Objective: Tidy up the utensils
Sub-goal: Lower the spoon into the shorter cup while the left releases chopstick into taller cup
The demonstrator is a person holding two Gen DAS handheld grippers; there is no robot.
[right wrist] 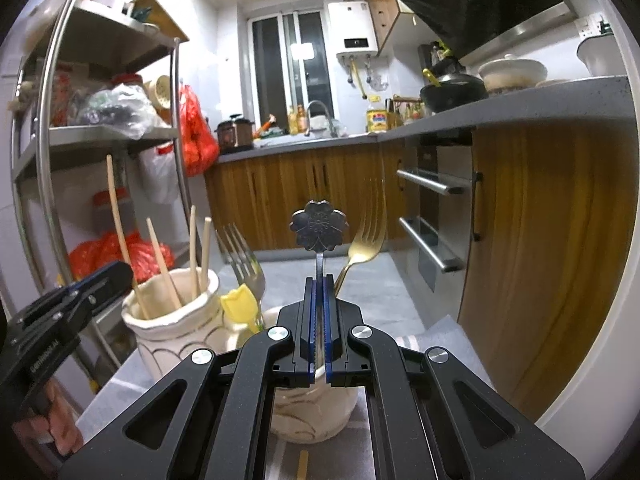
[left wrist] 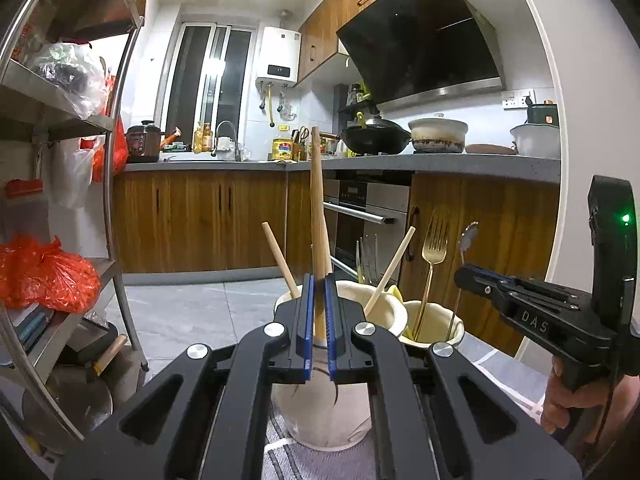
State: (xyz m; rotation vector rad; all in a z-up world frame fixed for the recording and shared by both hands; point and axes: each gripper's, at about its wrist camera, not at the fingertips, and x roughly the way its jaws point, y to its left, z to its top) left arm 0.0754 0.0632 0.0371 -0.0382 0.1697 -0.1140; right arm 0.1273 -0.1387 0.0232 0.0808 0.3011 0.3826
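My left gripper (left wrist: 319, 284) is shut on a wooden chopstick (left wrist: 317, 200), held upright over a cream ceramic holder (left wrist: 320, 412) that has other chopsticks (left wrist: 280, 260) in it. My right gripper (right wrist: 319, 284) is shut on the handle of a silver spoon with a flower-shaped end (right wrist: 319, 229), held upright over a second cream holder (right wrist: 304, 416). That holder has a gold fork (right wrist: 366, 232) in it. The chopstick holder (right wrist: 172, 320) stands to its left in the right wrist view, with a silver fork (right wrist: 244, 256) beside it. The right gripper (left wrist: 520, 296) also shows in the left wrist view.
Both holders stand on a striped grey cloth (left wrist: 320, 464) on a low surface. A metal shelf rack (left wrist: 60, 140) with bags stands to the left. Wooden kitchen cabinets (left wrist: 200, 220), an oven (left wrist: 360, 216) and a grey countertop (left wrist: 440, 162) lie behind.
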